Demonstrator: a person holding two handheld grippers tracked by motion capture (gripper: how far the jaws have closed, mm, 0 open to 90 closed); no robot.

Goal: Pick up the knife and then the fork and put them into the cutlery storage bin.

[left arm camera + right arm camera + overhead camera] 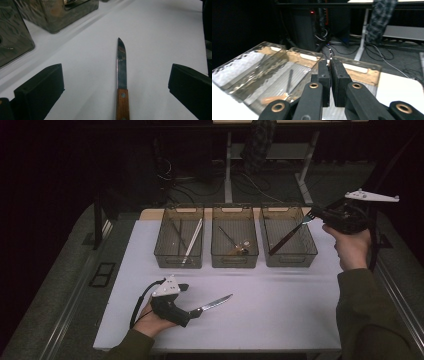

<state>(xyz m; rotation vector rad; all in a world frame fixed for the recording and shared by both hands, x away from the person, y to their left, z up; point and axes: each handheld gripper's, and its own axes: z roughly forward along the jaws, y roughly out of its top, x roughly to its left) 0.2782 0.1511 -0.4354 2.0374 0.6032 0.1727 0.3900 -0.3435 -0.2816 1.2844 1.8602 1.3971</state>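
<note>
A knife [214,304] with a wooden handle and steel blade lies flat on the white table [280,310], blade pointing right. My left gripper [189,306] rests low at the front left, open. In the left gripper view the knife [121,65] lies between the wide-apart jaws of the left gripper [116,68], touching neither. At the far right my right gripper [315,214] is raised over the right bin [291,264], shut on a fork [287,236] near its head. The handle slants down into that bin. In the right gripper view, tines [330,58] poke out of the right gripper [330,65].
Three clear bins stand in a row at the table's back. The left bin [177,265] holds long thin utensils, the middle bin [235,265] a slim utensil. A bare table stretch lies between the bins and the knife. Cables and desk legs lie on the floor behind.
</note>
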